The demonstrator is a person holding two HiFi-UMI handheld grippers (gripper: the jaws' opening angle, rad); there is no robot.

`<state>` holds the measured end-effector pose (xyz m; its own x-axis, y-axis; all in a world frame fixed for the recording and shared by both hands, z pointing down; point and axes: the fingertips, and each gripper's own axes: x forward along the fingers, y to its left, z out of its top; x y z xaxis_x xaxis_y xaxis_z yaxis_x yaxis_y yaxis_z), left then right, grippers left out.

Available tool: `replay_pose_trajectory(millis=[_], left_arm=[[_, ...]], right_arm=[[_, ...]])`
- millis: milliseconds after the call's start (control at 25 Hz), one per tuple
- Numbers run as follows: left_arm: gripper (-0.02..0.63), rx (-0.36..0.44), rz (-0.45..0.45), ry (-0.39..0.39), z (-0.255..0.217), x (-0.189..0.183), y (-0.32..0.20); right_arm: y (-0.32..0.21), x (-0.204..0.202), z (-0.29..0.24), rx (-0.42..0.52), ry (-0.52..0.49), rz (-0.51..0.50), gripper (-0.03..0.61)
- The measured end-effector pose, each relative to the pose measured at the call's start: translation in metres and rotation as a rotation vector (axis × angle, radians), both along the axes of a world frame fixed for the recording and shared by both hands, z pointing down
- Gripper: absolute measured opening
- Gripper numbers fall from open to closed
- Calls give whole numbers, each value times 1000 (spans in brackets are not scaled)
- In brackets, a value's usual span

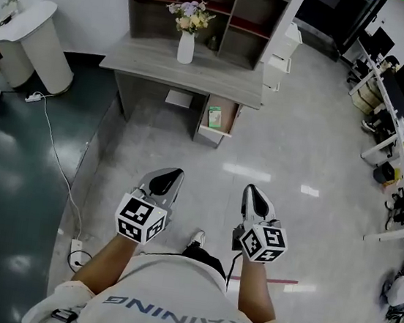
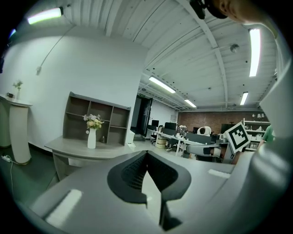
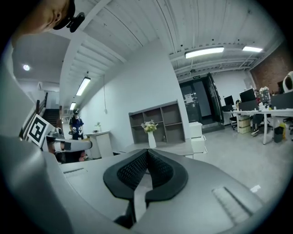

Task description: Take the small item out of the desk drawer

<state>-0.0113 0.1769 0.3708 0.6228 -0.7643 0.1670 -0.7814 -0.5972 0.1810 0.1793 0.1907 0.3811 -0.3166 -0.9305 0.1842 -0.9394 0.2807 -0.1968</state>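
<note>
We hold the left gripper (image 1: pixel 173 175) and the right gripper (image 1: pixel 250 190) side by side over the floor (image 1: pixel 291 154), both pairs of jaws closed together with nothing between them. Ahead, a white vase (image 1: pixel 186 47) of flowers stands on the tabletop (image 1: pixel 220 78) before a shelf unit (image 1: pixel 207 10). Below the tabletop's right end a drawer (image 1: pixel 224 123) stands pulled out with a small green-and-white item (image 1: pixel 214 117) in it, well apart from both grippers.
</note>
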Motion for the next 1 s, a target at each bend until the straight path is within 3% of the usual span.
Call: replay_pose_trajectory(millis=[160, 440, 680, 1000], left_arm=[[0, 25, -15, -58, -6, 42, -29], [0, -6, -98, -70, -8, 91, -74], [0, -33, -124, -95, 1, 109, -109], [0, -28, -99, -74, 8, 119, -174]], right_arm=[[-38, 44, -2, 4, -25, -19, 14], [-99, 103, 7, -15, -52, -78, 14], [-133, 128, 31, -53, -99, -77, 14], [-187, 144, 41, -66, -76, -42, 14]])
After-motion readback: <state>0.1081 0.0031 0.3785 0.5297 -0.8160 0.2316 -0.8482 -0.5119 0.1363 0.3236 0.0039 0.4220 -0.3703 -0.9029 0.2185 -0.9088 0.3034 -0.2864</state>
